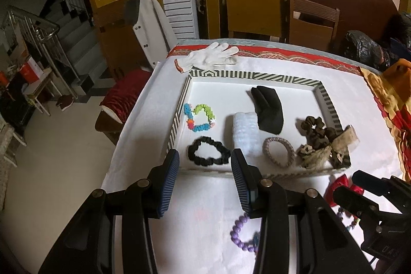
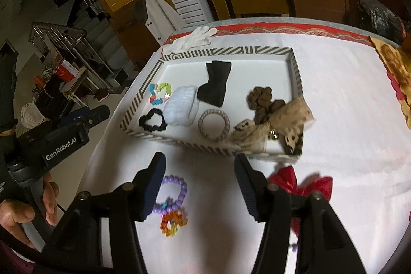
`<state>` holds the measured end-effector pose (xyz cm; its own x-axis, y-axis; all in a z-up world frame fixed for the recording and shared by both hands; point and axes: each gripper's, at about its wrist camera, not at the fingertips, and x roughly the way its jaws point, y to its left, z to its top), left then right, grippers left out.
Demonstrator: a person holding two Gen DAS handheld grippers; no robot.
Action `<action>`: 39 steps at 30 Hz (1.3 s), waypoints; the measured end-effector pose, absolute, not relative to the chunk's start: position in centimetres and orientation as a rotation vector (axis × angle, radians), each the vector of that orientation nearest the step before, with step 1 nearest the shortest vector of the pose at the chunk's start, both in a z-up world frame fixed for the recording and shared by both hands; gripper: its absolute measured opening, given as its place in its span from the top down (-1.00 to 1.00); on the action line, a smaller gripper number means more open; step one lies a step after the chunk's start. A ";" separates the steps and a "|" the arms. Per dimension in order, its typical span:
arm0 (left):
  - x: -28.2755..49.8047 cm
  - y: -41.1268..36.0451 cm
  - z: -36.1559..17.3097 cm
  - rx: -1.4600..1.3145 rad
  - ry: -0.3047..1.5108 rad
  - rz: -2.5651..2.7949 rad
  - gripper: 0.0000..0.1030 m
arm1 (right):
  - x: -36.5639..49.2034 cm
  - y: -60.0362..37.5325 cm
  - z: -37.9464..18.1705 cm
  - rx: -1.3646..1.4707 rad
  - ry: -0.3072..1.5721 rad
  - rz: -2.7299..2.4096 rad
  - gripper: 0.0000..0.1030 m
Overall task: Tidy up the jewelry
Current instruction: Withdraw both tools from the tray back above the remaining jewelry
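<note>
Tray (image 1: 326, 99) ahead | left gripper (image 1: 205, 163) spread, empty | right gripper (image 2: 200, 168) spread, empty

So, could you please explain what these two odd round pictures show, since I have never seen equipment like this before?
There is no robot here: a person holds a two-finger gripper in each hand, and each gripper carries a fisheye camera looking forward along its fingers. One picture comes from the left gripper, the other from the right gripper. Both stand open and hold nothing.

Ahead, on a white cloth, sits a striped tray. In it lie a black scrunchie, a colourful bead bracelet, a pinkish hair tie, a brown scrunchie, a leopard-print bow hanging over the rim, a white bundle and a black cloth piece.

Outside the tray, nearer the grippers, lie a purple bead bracelet, an orange bead piece and a red bow. A white glove lies beyond the tray.
</note>
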<state>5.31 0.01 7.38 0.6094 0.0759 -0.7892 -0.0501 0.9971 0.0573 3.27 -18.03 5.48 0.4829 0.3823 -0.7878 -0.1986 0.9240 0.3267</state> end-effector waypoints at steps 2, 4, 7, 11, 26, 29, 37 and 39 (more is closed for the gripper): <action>4.5 -0.2 7.5 0.030 0.910 0.073 0.13 | 2.5 -18.2 5.6 0.199 1.008 0.355 -0.14; 3.7 -0.5 7.6 0.033 0.904 0.074 0.13 | 1.7 -18.5 5.8 0.195 1.007 0.352 -0.14; 2.5 -0.7 7.9 0.038 0.896 0.075 0.12 | 0.6 -18.9 6.1 0.189 1.007 0.349 -0.18; 1.1 -1.0 8.2 0.034 0.890 0.076 0.12 | -1.0 -19.3 6.5 0.178 1.001 0.349 -0.20; -2.6 -1.6 8.3 0.017 0.897 0.073 0.12 | -4.7 -20.1 6.7 0.160 1.006 0.359 -0.24; -3.3 -1.1 8.0 -0.010 0.919 0.059 0.12 | -5.3 -20.3 6.7 0.152 1.013 0.358 -0.25; -4.7 1.1 6.2 -0.089 0.999 0.048 0.12 | -7.4 -21.7 5.7 0.150 1.031 0.344 -0.28; -5.0 1.6 5.7 -0.106 1.016 0.050 0.12 | -7.8 -22.2 5.2 0.154 1.042 0.336 -0.28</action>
<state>-5.04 1.58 5.68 0.5264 -0.0073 -0.8502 -0.0913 0.9937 -0.0650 -7.79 -22.23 5.16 0.4596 0.3439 -0.8188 -0.1992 0.9384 0.2823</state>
